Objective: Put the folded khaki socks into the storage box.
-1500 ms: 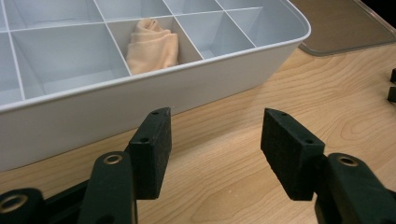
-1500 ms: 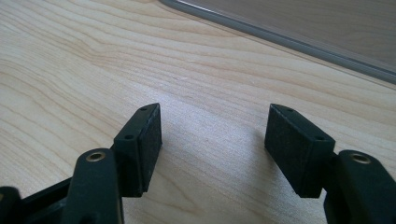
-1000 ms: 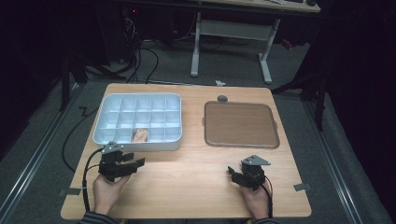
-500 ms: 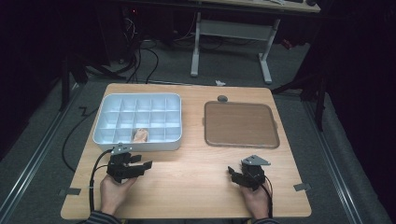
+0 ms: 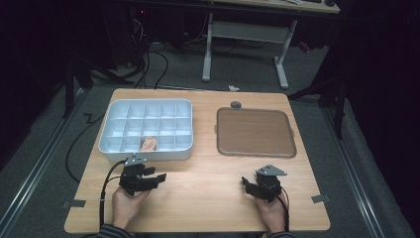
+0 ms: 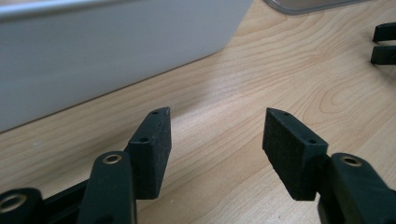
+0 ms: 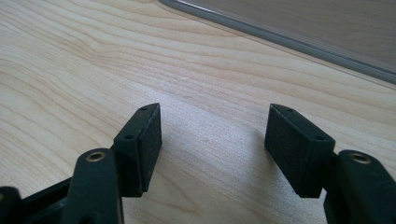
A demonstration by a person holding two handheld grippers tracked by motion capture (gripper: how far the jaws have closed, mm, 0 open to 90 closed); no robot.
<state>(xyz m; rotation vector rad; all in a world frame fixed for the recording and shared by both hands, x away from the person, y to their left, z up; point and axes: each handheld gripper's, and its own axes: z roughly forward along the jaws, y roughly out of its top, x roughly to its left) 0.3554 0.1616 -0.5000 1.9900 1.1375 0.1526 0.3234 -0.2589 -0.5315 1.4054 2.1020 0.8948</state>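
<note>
A white compartment box stands on the left half of the wooden table. A small pale pink object lies in one cell of its front row. My left gripper rests low over the table just in front of that box, pointing right, jaws open and empty. In the left gripper view my left gripper has the box's white wall close on its left. My right gripper sits at the front right, open, with bare wood between its pads.
A brown flat tray with a grey rim lies on the right half of the table; its rim runs across the right gripper view. A small grey knob sits behind it. Tape marks lie near the table's front corners.
My left gripper has shifted a little to the right and slightly lower along the front of the white box. The right gripper has stayed put.
</note>
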